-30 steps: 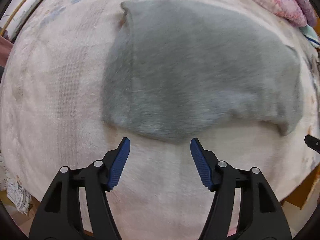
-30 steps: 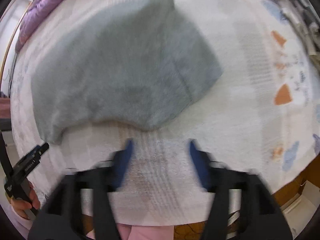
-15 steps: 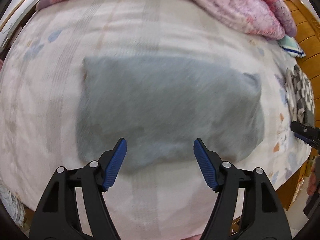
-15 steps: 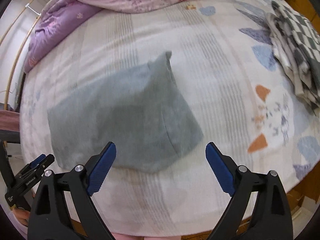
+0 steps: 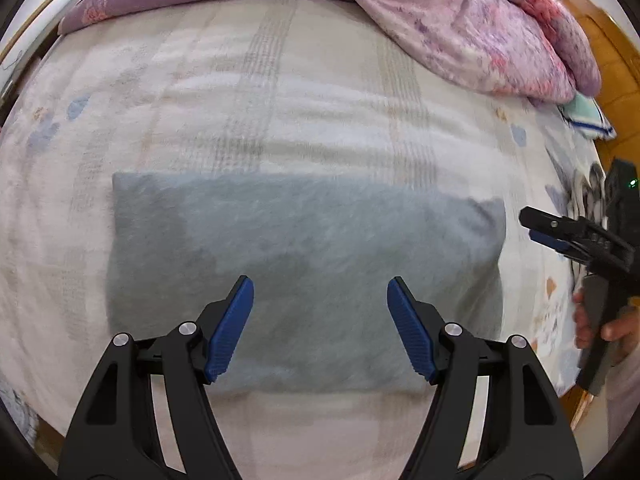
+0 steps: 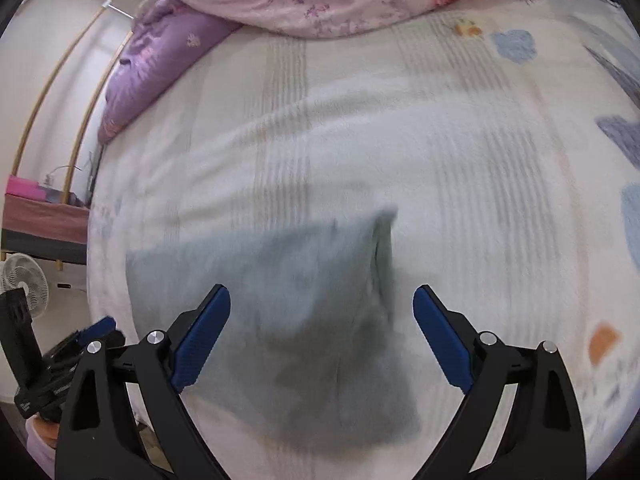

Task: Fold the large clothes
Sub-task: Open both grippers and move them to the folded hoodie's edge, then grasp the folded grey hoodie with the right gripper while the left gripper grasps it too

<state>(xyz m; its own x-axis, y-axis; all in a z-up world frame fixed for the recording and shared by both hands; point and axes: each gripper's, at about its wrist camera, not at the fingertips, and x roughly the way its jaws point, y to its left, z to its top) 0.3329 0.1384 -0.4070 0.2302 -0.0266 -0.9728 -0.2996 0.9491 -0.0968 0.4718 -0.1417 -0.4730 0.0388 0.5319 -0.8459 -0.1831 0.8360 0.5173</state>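
Both my claws spread, empty: left gripper [image 5: 320,328], right gripper [image 6: 322,336] above grey garment [image 5: 304,276]. Risk: shallow pinch catches top layer only, fold slides apart.

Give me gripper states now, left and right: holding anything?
Left gripper: jaws open, empty, above the folded grey garment.
Right gripper: jaws open wide, just been opening, nothing between them.

No legible text is showing in either view. Small white lettering on the left tongs [image 6: 52,380], seen at the right tongs' left, is blurring beyond reading.
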